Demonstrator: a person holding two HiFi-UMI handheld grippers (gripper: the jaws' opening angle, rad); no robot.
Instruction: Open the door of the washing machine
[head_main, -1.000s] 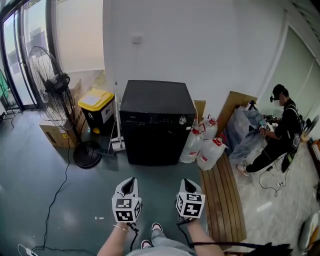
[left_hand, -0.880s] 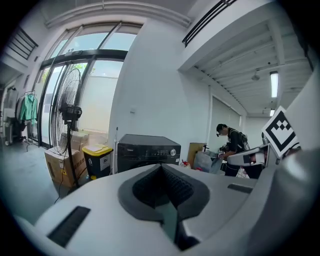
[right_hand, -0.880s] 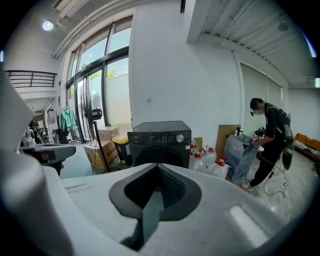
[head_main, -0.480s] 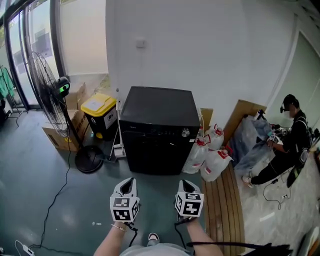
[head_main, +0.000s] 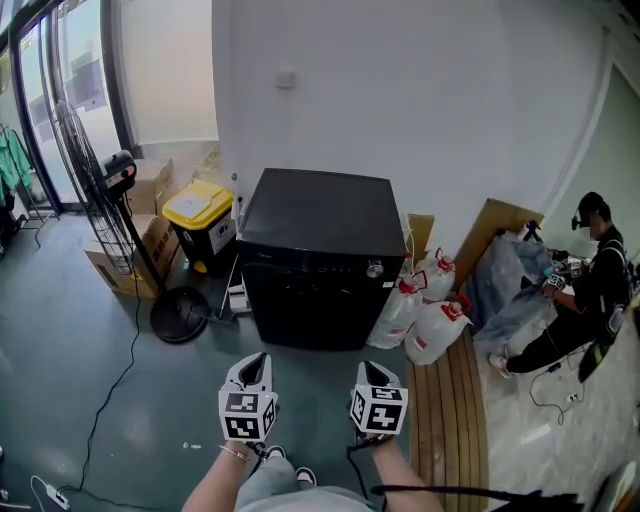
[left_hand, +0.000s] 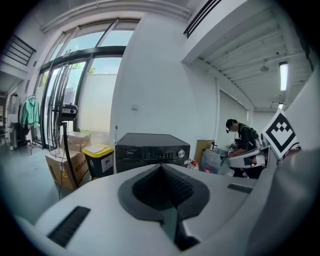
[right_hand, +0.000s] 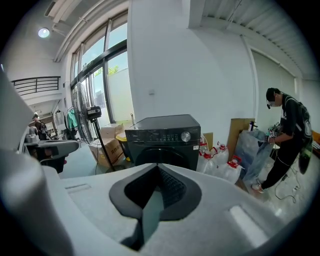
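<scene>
Washing machine (head_main: 318, 215) upright, door (head_main: 315, 305) away from wall (head_main: 420, 100)

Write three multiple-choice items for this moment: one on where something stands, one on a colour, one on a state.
1. In the head view, where does the yellow-lidded bin stand relative to the washing machine?
A. to its left
B. to its right
C. on top of it

2. What colour is the washing machine?
A. white
B. black
C. silver

3. How is the washing machine's door?
A. swung wide open
B. taken off
C. closed

Answers:
1 A, the bin sits on the floor to the left of the machine's left side in the picture.
2 B, its top and front are both black.
3 C, in the right gripper view the round door lies flush in the machine's front.
</scene>
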